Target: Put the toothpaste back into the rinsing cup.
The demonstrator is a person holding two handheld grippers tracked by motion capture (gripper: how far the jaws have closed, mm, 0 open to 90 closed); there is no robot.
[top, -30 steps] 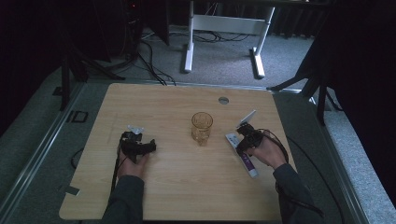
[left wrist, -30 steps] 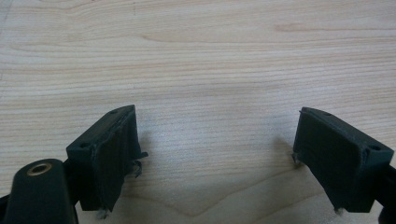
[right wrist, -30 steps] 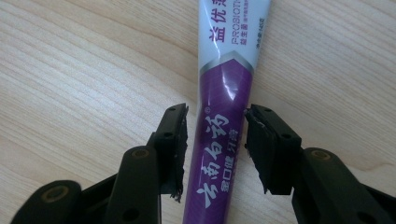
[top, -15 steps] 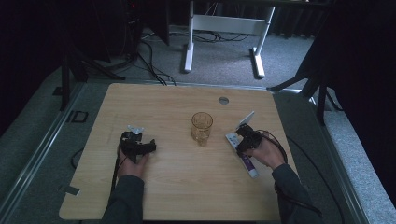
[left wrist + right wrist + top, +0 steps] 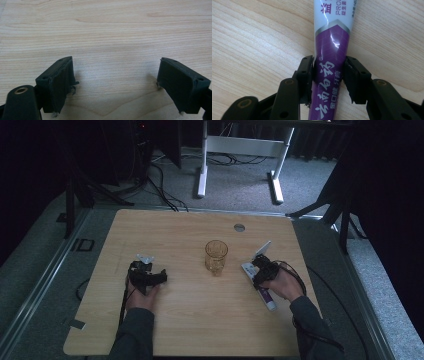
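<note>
Since the earlier high-view frames almost nothing has shifted: both hands and the objects occupy the same places, with at most a slight settling of the right gripper (image 5: 261, 268) onto its object. Right gripper view: the two black jaws are closed against the sides of the purple-and-white plastic toothpaste tube (image 5: 331, 47), pinching its purple lower section; the tube lies flat on the light wooden table (image 5: 180, 232), not lifted. High view: the tube (image 5: 266, 297) rests near the table's right edge, its cap end pointing towards the person, just to the right of the clear amber ribbed drinking glass (image 5: 216, 256), which stands upright and empty at mid-table, apart from both grippers. Left gripper (image 5: 115, 82): jaws spread wide over bare wood, holding nothing, resting at the left of the table. Progress, as judged: the grasp on the tube appears secured; lifting it and, probably, standing it in the glass remain to be done.
</note>
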